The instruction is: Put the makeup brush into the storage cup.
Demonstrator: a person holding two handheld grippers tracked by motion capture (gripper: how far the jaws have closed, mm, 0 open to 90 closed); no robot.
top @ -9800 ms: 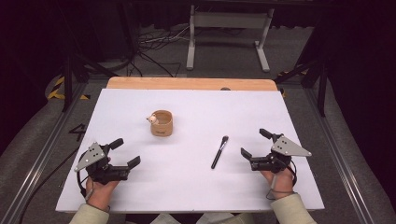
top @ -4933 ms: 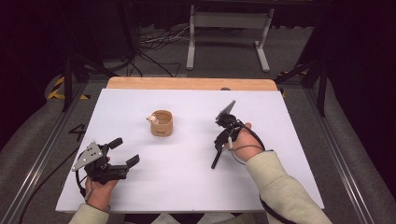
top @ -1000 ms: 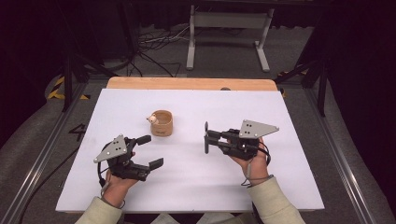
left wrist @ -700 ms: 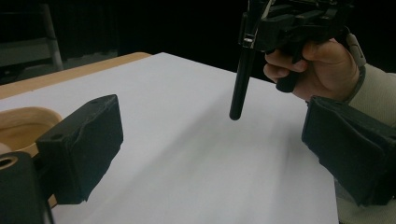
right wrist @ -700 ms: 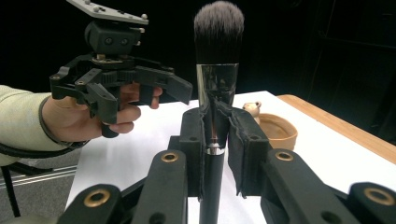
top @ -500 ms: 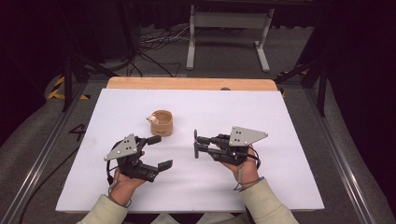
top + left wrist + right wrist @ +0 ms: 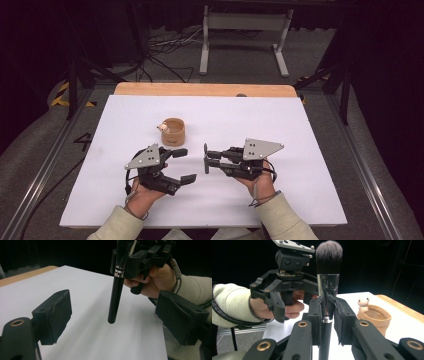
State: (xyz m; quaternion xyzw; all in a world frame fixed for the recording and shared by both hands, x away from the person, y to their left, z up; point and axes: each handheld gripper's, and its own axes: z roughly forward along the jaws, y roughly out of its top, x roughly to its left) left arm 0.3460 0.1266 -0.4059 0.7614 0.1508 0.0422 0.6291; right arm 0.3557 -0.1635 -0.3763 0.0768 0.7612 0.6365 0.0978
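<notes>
Right gripper (image 7: 206,159) clamps makeup brush (image 7: 329,277) upright (bristles up); left gripper (image 7: 184,165) jaws apart, just been closing, brush handle between them, untouched; cup (image 7: 173,131) nearby.

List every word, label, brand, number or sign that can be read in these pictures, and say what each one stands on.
"4": a dark mark that looks like this digit, on the grey floor left of the table; its edges are blurred, so the reading is unsure.
No readable text on the makeup brush, the cup with its small animal figure, the left gripper or the right gripper.
</notes>
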